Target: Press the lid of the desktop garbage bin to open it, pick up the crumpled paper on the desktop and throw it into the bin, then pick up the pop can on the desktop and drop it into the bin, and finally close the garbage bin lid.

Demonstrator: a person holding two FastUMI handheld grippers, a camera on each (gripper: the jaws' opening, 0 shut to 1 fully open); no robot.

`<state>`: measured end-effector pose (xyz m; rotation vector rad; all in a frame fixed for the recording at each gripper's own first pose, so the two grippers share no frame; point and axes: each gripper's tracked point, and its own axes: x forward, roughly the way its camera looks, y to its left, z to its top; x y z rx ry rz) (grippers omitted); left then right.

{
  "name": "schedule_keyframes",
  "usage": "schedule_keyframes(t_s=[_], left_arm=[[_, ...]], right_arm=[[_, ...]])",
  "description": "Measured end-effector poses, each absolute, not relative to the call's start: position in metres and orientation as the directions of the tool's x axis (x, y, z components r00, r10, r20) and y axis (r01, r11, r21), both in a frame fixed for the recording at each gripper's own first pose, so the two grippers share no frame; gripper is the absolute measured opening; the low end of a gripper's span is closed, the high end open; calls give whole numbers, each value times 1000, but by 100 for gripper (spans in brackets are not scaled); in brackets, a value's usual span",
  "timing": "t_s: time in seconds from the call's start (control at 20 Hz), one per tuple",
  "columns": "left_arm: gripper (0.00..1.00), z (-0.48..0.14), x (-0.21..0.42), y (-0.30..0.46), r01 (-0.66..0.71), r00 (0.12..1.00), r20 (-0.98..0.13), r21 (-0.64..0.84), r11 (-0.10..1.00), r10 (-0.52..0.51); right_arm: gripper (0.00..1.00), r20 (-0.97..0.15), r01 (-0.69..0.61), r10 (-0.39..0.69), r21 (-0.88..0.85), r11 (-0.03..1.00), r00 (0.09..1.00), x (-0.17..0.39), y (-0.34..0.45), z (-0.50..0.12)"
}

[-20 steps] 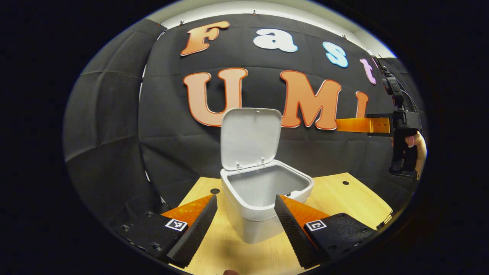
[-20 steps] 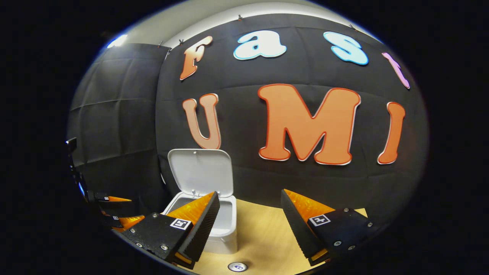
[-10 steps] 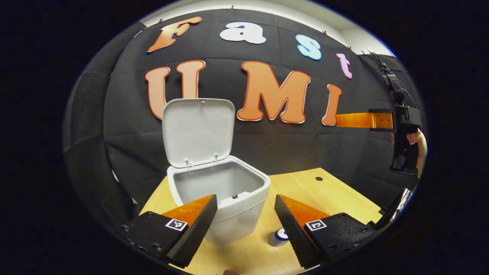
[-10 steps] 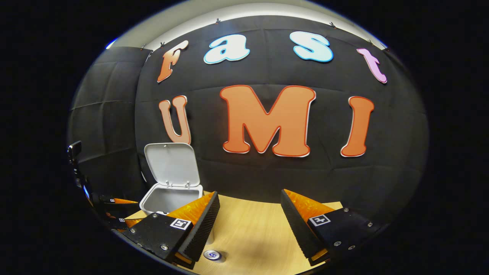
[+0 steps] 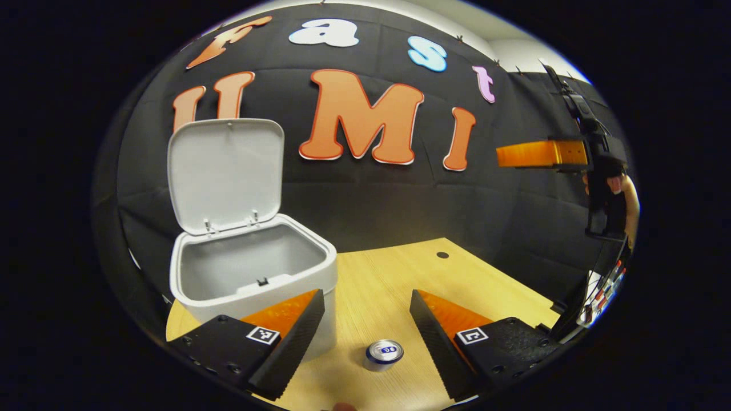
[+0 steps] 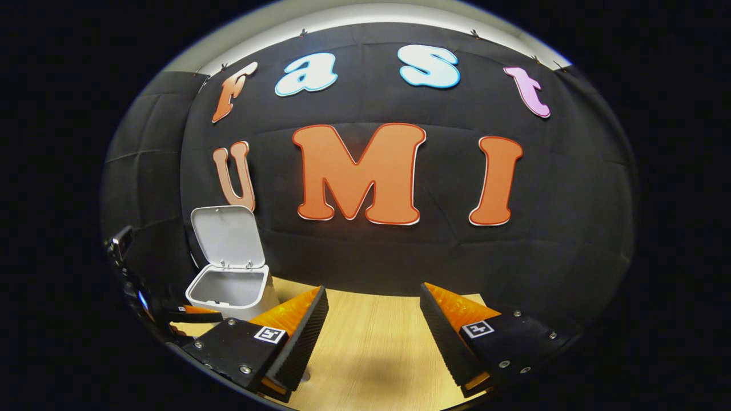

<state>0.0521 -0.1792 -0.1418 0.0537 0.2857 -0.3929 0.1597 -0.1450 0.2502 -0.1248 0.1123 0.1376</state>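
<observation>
Standing open: bin (image 5: 251, 268) w/ lid (image 5: 225, 174) up, so step 1 looks done. Pop can (image 5: 383, 354) upright on desktop (image 5: 400, 279), between spread fingers of left gripper (image 5: 365, 325), untouched. Right gripper (image 6: 371, 325) also spread, empty. Crumpled paper likely binned; can drop + lid close left.

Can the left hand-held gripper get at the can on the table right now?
Probably yes. The left hand-held gripper is open, and the can stands upright on the table between its fingers, beside the bin, with nothing in the way.
</observation>
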Motion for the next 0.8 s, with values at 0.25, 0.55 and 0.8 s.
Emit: schedule_keyframes(t_s=[0.25,0.55,0.8], left_arm=[[96,-216,66,-204,427,849,-343,-8,904,-403],[99,-283,72,-210,432,799,-447,-38,901,-402],[98,-313,82,-215,449,787,-474,2,894,-394]], right_arm=[[96,-119,-90,77,-111,990,990,155,-169,241],[96,-77,4,-10,-67,998,997,144,-200,223],[96,-122,56,-57,-13,998,991,132,-221,192]])
